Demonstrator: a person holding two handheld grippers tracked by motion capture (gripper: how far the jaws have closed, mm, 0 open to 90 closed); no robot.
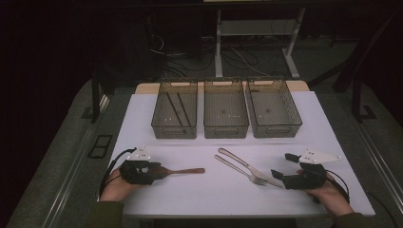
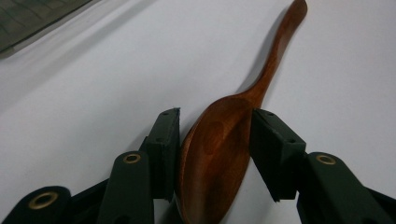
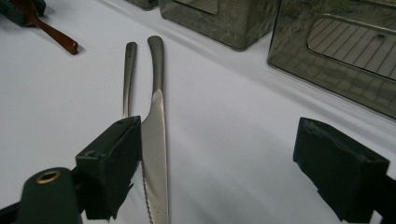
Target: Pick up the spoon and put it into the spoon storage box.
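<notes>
A brown wooden spoon (image 1: 187, 170) lies on the white table (image 1: 214, 197), handle pointing right. My left gripper (image 1: 159, 170) is shut on its bowl; in the left gripper view both pads of the left gripper (image 2: 215, 113) press the sides of the spoon (image 2: 219, 149). A steel knife (image 1: 247, 166) and fork (image 1: 237, 169) lie side by side at centre right. My right gripper (image 1: 281, 165) stands open at their near ends. In the right gripper view the knife (image 3: 156, 130) lies just inside the left jaw of the right gripper (image 3: 219, 126), and the fork (image 3: 128, 79) runs behind that jaw.
Three smoky see-through bins stand in a row at the back: left bin (image 1: 174, 131) with two dark thin sticks in it, middle bin (image 1: 225, 131), right bin (image 1: 275, 130). The table's front edge is close to both hands. Cables and desk legs lie beyond the table.
</notes>
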